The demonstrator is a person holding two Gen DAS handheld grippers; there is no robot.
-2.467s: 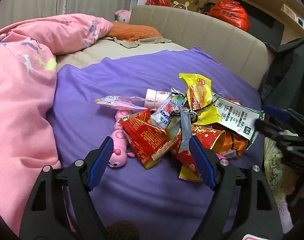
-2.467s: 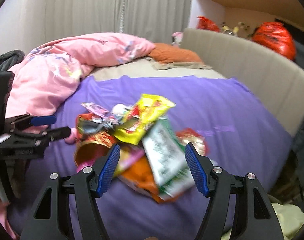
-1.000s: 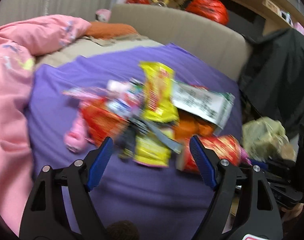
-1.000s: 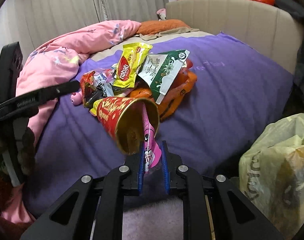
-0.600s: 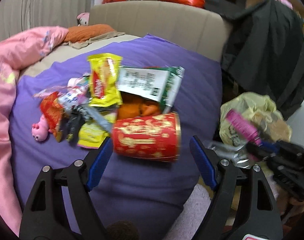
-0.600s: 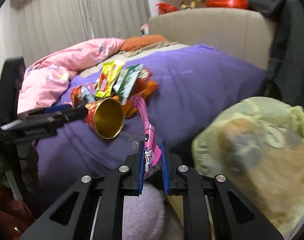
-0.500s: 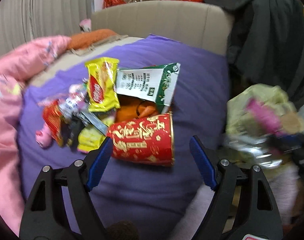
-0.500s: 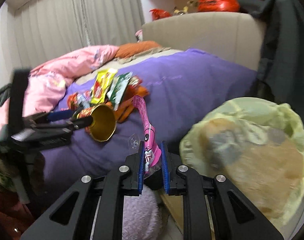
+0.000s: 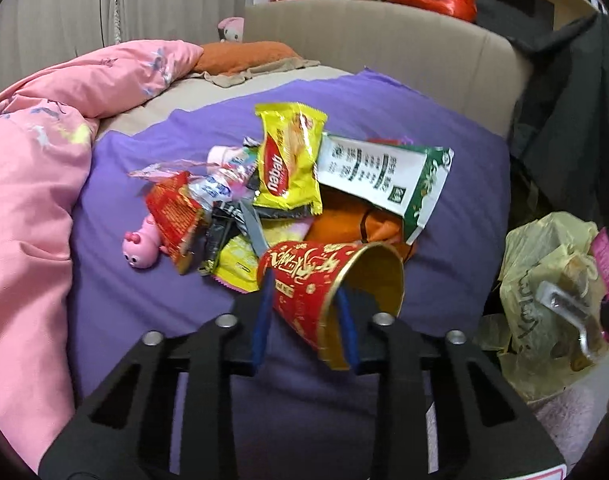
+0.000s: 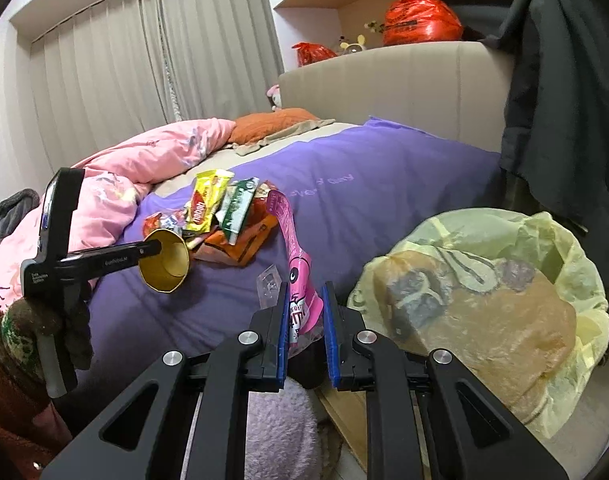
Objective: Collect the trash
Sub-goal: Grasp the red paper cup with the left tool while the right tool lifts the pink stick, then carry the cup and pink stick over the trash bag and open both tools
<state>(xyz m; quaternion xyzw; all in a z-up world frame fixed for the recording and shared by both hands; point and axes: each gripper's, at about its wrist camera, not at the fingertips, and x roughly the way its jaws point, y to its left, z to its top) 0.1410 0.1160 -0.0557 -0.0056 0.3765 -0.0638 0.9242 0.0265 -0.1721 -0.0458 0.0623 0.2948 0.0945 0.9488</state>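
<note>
On the purple bed: two grips at once.
Left gripper (image 9: 304, 320) fingers, just closing, clamp the red paper cup's (image 9: 316, 280) rim; right gripper (image 10: 304, 332) fingers pinch a pink wrapper (image 10: 294, 256) left of the yellow trash bag (image 10: 504, 304).

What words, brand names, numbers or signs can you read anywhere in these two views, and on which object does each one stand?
"nabati": on the yellow snack packet, printed sideways.
Gold Chinese characters: on the red paper cup; too blurred to read.
Black print: on the white and green snack bag; too small.
Dark lettering: on the pale yellow plastic bag; creased, unreadable.
Faint words: on the purple bedsheet; unreadable.
</note>
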